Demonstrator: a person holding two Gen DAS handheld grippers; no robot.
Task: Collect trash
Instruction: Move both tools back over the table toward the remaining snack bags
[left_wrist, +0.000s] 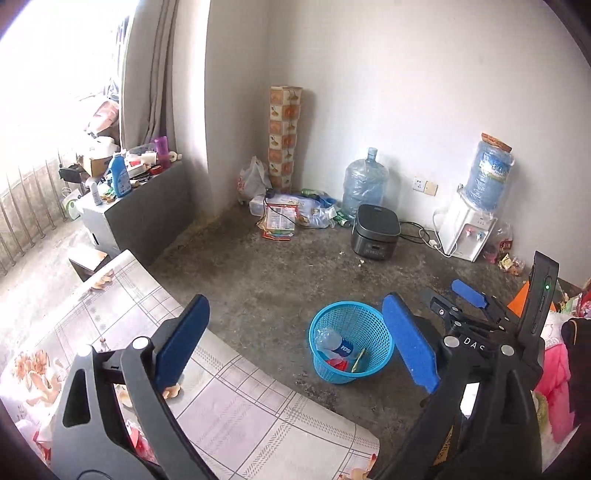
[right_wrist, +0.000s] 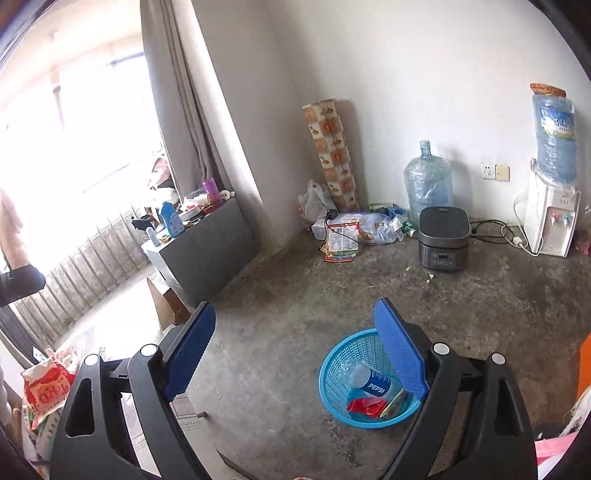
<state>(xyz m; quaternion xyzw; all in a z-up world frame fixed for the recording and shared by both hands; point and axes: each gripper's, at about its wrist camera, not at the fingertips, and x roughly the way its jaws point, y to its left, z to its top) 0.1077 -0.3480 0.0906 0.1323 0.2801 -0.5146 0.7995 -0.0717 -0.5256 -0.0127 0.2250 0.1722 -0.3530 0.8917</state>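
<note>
- Trash is seen inside a blue basket (right_wrist: 364, 384) on the concrete floor (right_wrist: 295, 314): a Pepsi bottle (right_wrist: 369, 380), a red wrapper (right_wrist: 364, 408) and a yellow-green packet (right_wrist: 395, 402).
- More litter (left_wrist: 295, 214) is piled at the far wall, between a white bag (left_wrist: 251, 179) and a water jug (left_wrist: 364, 184).
- A black cooker (left_wrist: 376, 230) is set just right of that pile; a white dispenser (left_wrist: 467, 234) is placed further right.
- The left claw (left_wrist: 295, 347) is spread wide, with nothing between its blue pads; a patterned bench (left_wrist: 240, 398) lies under its left finger.
- The right claw (right_wrist: 299, 354) is likewise spread wide and empty; in the left view it is seen at the right, beside the basket.
- A cluttered grey cabinet (right_wrist: 207, 251) is seen at the far left, near the curtain (right_wrist: 177, 96).
</note>
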